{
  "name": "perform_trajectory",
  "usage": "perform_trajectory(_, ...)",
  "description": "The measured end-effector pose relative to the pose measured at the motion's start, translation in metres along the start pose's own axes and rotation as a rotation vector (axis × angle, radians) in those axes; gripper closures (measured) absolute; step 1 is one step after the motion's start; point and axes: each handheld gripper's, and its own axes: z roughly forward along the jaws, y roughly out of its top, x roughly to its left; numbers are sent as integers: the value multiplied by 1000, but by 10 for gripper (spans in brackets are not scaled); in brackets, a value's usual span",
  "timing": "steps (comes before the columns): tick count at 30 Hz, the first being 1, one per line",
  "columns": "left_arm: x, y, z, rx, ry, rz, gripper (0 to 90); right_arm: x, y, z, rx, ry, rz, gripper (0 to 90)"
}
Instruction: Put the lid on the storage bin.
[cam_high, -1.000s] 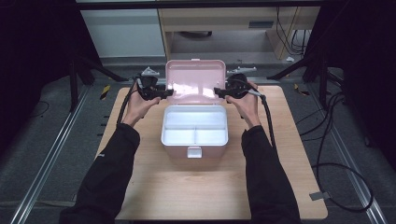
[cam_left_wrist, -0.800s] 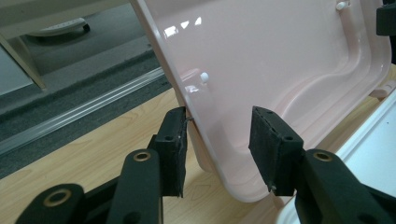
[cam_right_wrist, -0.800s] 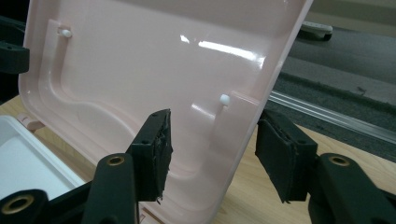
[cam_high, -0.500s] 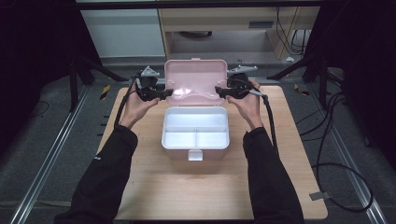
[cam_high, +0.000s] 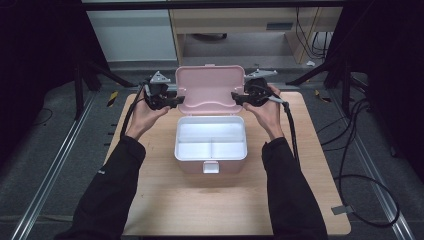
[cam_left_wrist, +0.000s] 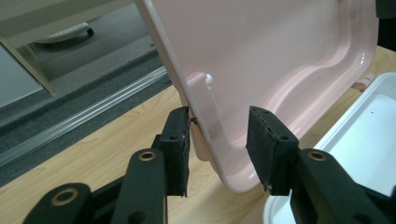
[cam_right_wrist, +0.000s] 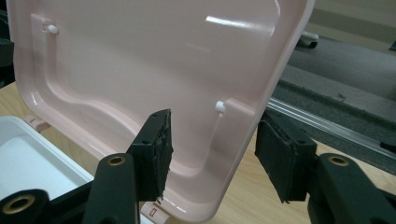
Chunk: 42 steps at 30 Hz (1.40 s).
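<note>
A pink box (cam_high: 211, 155) with a white divided inside stands mid-table, its pink lid (cam_high: 210, 90) upright behind it. My left gripper (cam_high: 176, 101) sits at the lid's left edge and my right gripper (cam_high: 235, 97) at its right edge. In the left gripper view the lid's edge (cam_left_wrist: 196, 93) runs between the jaws of my left gripper (cam_left_wrist: 218, 135); the outer pad (cam_left_wrist: 180, 140) touches it, the inner pad stands off, and the jaws have just been closing. My right gripper (cam_right_wrist: 212, 144) straddles the lid's other edge (cam_right_wrist: 261, 93), inner pad (cam_right_wrist: 156, 149) clear of it.
The box's front latch (cam_high: 210, 167) faces the person. The wooden table (cam_high: 165, 210) has bare room in front and at both sides. Cables (cam_high: 350, 165) trail off the right edge. A desk and cabinets stand beyond the far edge.
Both grippers stay at the lid's sides. The right hand has crept slightly upward. The lid and box have not moved.
</note>
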Motion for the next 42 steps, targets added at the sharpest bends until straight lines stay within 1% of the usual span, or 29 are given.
perform_trajectory(2, -1, 0, -1, -2, -1, 2, 617, 0, 1, -2, -3, -2, -2, 465)
perform_trajectory(4, -4, -1, -2, -1, -4, 11, 622, 1, 3, -9, -11, -9, -8, 471)
perform_trajectory(8, -7, -1, -5, -6, 0, 17, 643, 4, 1, -15, 2, -19, -26, 479)
perform_trajectory(9, -7, -1, -7, -11, 3, 20, 649, 5, -1, -16, 2, -18, -22, 489)
perform_trajectory(11, -8, -3, -8, -23, 0, 15, 666, 5, -6, -20, -23, -13, -13, 510)
perform_trajectory(15, -13, -4, -13, -18, 11, 43, 682, 6, -10, -27, -29, -9, -17, 552)
perform_trajectory(17, -15, -4, -15, -13, 13, 55, 685, 7, -10, -30, -26, -12, -32, 569)
perform_trajectory(21, -19, -7, -21, -11, 7, 70, 705, 11, -13, -40, -24, -8, -51, 593)
perform_trajectory(22, -20, -8, -23, -12, 4, 68, 712, 12, -14, -42, -22, -5, -48, 598)
perform_trajectory(26, -26, -12, -32, -5, -3, 96, 717, 17, -19, -51, -17, -4, -75, 624)
perform_trajectory(30, -33, -18, -40, 3, -18, 132, 734, 20, -28, -61, -6, 17, -105, 681)
perform_trajectory(31, -34, -19, -42, 11, -21, 145, 735, 20, -30, -63, -2, 19, -110, 698)
perform_trajectory(32, -35, -20, -43, 15, -25, 153, 740, 20, -32, -64, 4, 26, -124, 718)
perform_trajectory(34, -36, -21, -44, 16, -28, 158, 753, 20, -37, -66, 15, 31, -139, 761)
perform_trajectory(35, -38, -25, -46, 19, -32, 170, 759, 19, -39, -67, 15, 35, -141, 779)
perform_trajectory(38, -39, -29, -49, 19, -44, 176, 781, 19, -44, -68, 23, 49, -138, 812)
perform_trajectory(41, -41, -35, -49, 25, -57, 176, 798, 19, -49, -69, 27, 64, -141, 817)
perform_trajectory(42, -41, -37, -49, 32, -59, 183, 803, 19, -51, -70, 29, 70, -146, 816)
